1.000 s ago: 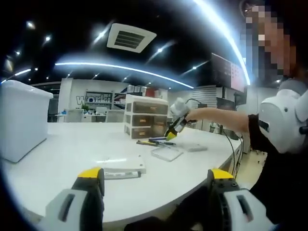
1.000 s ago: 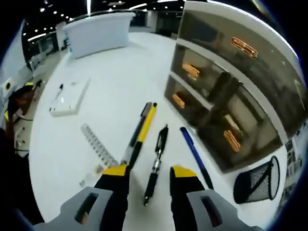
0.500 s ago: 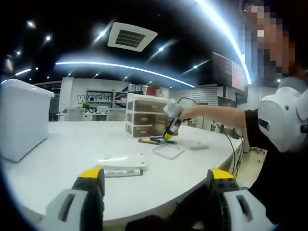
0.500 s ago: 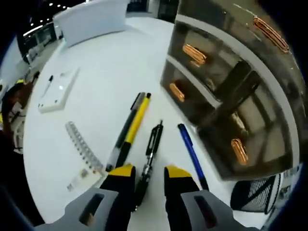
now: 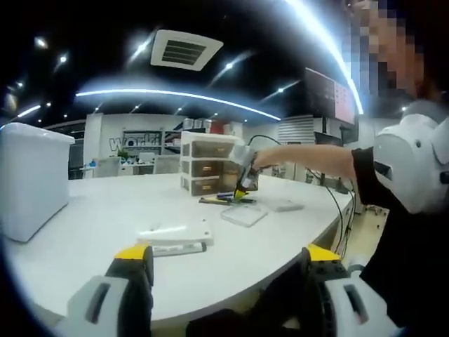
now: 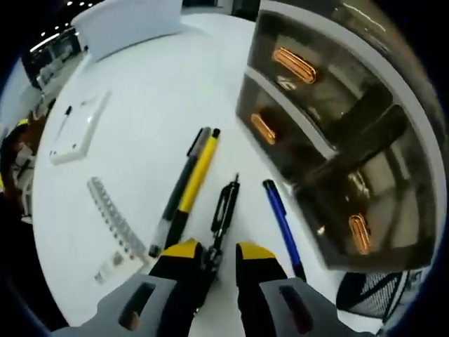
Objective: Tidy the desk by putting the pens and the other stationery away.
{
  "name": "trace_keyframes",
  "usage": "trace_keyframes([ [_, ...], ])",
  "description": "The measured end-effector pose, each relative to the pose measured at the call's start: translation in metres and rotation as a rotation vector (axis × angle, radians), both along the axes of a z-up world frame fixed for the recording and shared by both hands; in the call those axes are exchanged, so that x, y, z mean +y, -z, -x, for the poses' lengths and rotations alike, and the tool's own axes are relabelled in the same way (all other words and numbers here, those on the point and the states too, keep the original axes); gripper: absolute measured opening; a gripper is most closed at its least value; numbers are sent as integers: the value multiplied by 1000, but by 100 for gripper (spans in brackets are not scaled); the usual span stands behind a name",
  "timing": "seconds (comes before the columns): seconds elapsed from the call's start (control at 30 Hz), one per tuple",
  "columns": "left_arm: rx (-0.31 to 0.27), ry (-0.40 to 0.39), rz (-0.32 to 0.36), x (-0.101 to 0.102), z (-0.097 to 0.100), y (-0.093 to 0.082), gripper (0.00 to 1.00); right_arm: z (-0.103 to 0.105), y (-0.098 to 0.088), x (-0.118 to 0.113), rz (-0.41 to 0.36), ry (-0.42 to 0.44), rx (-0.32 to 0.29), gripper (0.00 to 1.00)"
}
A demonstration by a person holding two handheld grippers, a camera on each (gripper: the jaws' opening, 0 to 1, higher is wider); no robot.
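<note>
White desk (image 6: pixel 140 91), drawer unit (image 6: pixel 337 133) at its far side. Right gripper (image 6: pixel 212 253) clamped on black pen (image 6: pixel 223 210), lying between yellow pen (image 6: pixel 193 186) and blue pen (image 6: pixel 280 221). Left gripper (image 5: pixel 224 263) jaws spread, holding nothing.

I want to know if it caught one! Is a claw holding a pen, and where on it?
The right gripper has its jaws around the black pen's lower end, on the desk. A firm grip can't be told. The left gripper holds nothing.
</note>
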State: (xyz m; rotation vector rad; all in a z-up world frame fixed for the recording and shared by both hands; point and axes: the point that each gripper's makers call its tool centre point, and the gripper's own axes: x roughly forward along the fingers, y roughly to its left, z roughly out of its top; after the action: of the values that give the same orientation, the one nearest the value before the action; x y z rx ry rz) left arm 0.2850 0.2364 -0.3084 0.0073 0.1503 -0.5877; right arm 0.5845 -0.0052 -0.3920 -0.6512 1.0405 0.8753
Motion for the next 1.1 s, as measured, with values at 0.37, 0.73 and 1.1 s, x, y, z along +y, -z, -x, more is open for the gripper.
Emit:
trace_keyframes([
  [0.37,-7,2,7,0,1,-4,85,4,-1,3,-29,55,61,7],
  [0.73,-15,13,9,-4,-1,-11,85,5,-15,-6,-91,96,19,6],
  [1.1,-26,41,11,-18,-3,-17,85,20,-69,-27,-303,136,-95,5],
])
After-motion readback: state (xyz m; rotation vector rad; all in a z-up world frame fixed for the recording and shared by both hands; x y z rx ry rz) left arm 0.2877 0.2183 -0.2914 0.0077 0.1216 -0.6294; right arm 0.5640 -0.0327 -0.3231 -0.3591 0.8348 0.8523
